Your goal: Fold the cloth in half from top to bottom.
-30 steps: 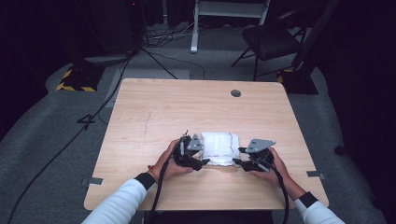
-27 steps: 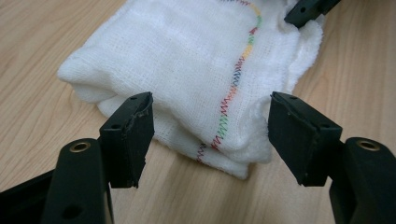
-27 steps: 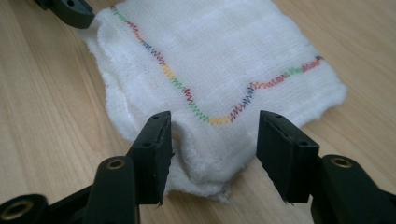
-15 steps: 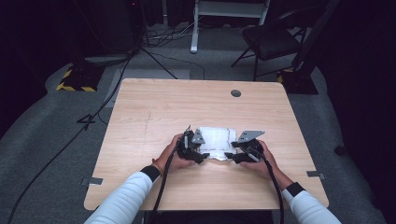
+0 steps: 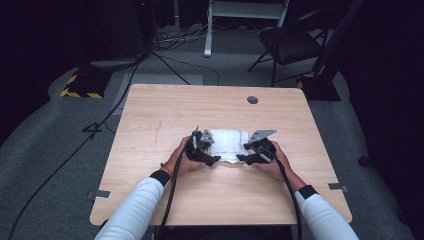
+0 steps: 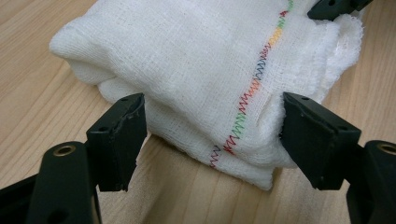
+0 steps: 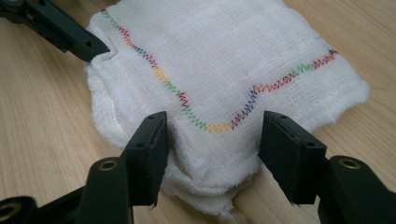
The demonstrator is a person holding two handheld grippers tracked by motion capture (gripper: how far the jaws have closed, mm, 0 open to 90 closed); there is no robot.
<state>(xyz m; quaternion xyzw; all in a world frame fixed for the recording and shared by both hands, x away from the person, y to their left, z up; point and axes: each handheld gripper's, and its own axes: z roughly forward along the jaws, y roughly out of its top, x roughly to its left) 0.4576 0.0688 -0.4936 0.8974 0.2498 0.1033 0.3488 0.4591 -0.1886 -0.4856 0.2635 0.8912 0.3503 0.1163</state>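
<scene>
A folded white cloth (image 5: 227, 144) with a multicoloured zigzag seam (image 6: 252, 91) is shown lying on the wooden table (image 5: 150, 115), near the middle and slightly toward the near edge. It is flanked by the left gripper (image 5: 208, 157) at its left end and the right gripper (image 5: 246, 157) at its right end.

In the left gripper view, the jaws are seen standing wide around a near corner of the folded stack; the right-hand pad (image 6: 310, 133) lies against the fabric, while the left-hand pad (image 6: 119, 135) stands just beside it. The jaws have just been opening, with the cloth between them. In the right gripper view, the jaws are likewise spread wide astride a corner, with the layers between them but no squeeze to be seen; they too have been opening within the last second.

Several risks may be judged from this arrangement. Should the jaws be closed on the upper layers alone, the fold could be pulled apart. Should one side be lifted ahead of the other, the stack could be skewed or dragged across the table. The loose weave could also be snagged on a pad edge.
</scene>
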